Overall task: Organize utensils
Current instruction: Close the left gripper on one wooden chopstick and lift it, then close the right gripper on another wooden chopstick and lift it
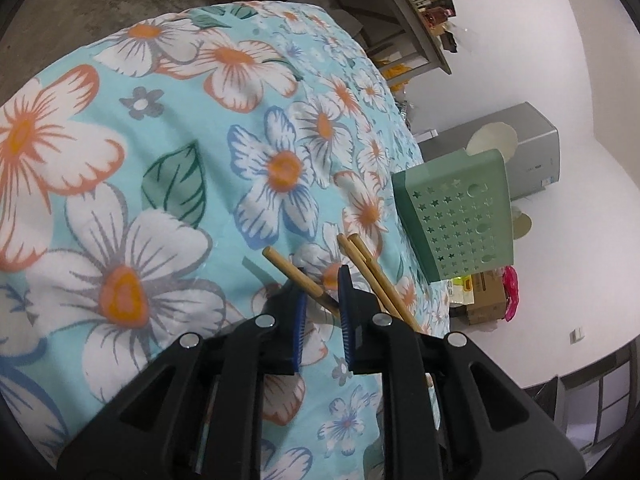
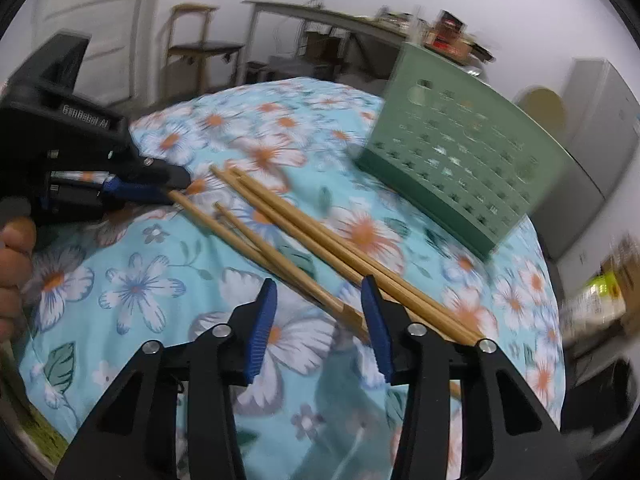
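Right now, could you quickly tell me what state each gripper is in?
Left gripper: shut on one chopstick.
Right gripper: open, holding nothing; a chopstick end lies between its jaws.

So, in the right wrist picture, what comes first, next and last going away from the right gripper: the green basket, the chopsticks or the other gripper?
1. Chopsticks: nearest, their ends lie right at the right gripper.
2. Left gripper: farther, on the left, shut on one chopstick's far end.
3. Green basket: farther too, upper right; too close to call against the left gripper.
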A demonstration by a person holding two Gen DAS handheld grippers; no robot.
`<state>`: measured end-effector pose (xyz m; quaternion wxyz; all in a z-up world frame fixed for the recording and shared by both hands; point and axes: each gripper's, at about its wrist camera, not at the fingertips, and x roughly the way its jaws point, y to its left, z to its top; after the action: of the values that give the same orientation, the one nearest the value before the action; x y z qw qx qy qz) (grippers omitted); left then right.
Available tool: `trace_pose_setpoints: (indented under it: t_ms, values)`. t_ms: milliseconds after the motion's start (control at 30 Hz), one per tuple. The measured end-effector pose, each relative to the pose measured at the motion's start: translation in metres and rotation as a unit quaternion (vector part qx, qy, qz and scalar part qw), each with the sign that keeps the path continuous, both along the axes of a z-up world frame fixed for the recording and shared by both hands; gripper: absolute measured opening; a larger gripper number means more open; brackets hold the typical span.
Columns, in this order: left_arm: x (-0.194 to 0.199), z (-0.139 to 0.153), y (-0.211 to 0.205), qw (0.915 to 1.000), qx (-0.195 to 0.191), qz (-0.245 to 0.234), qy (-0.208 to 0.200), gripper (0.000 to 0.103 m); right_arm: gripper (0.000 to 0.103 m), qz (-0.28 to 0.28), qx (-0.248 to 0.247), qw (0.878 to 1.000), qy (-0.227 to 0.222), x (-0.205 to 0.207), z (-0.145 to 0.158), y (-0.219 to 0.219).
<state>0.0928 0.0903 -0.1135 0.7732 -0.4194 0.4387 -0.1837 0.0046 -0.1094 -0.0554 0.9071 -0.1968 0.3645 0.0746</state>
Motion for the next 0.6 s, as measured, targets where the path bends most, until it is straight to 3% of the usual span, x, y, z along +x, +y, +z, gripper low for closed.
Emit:
trace_pose_setpoints:
  t_ms: [267,600]
  values:
    - [-0.002,0.000,-0.003,0.9999,0.000,-0.005,-0.013,0.016,0.033,0.053,-0.023,0.998,0.027,0.014,-0.003,0.011]
    - [-0.007,-0.001,0.001,0.9996,-0.002,-0.011,-0.024,0.016,0.013,0.072,-0.015,0.996,0.046,0.001,0.007,0.018]
